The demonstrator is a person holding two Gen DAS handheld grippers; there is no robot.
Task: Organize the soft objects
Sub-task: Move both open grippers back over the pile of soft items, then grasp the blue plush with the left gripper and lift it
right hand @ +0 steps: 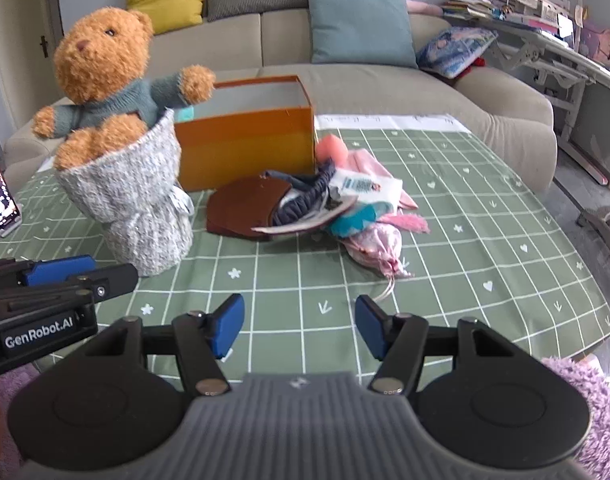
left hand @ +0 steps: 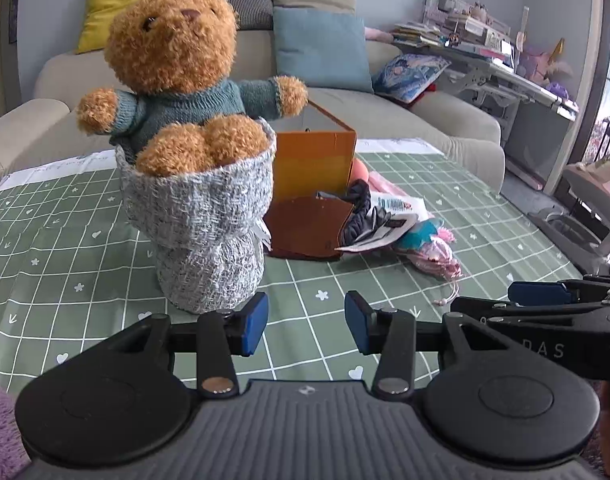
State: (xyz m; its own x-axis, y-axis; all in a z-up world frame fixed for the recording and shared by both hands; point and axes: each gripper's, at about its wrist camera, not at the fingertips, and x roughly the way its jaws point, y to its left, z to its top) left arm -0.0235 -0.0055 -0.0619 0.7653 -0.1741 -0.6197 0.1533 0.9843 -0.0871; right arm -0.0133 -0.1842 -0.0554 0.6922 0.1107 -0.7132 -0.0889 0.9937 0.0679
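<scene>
Soft things lie heaped on a green gridded tablecloth before a beige sofa carrying four cushions, with a cluttered desk to the right. One orange box stands open just behind the heap, and beside it one teddy bear in a teal sweater sits in a grey knit sack. The left gripper and right gripper both hover over the cloth, jaws spread, holding nothing.
</scene>
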